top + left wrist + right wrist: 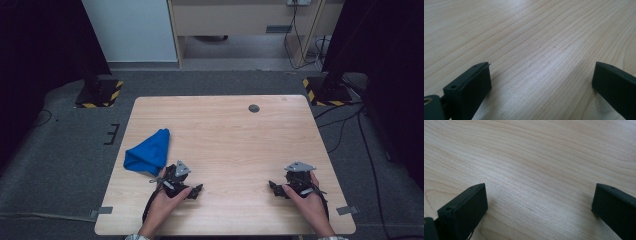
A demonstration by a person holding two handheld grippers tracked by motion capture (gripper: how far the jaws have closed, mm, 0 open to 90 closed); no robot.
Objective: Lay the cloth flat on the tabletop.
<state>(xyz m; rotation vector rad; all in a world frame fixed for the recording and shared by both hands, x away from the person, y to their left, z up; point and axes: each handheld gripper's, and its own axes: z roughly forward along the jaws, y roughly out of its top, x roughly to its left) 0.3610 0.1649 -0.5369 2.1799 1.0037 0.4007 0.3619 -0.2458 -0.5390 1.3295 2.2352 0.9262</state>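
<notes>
A pale wooden table (225,150) stands on grey carpet in the middle of the high view, with black curtains dark at both upper corners and a white panel and wooden furniture along the top. The person's forearms are cut off by the bottom edge, so just the hands show. A small dark round spot (254,108) sits near the table's far edge, too small to make out. A crumpled blue cloth (148,151) lies at the left side of the table, close to its left edge and just above the left gripper (192,191). That gripper rests low on the wood near the front edge, jaws spread wide with bare grain between them in the left gripper view (541,77). The right gripper (274,188), at the lower right, is likewise released, nothing held (540,200). The table's centre and far half lie open.
</notes>
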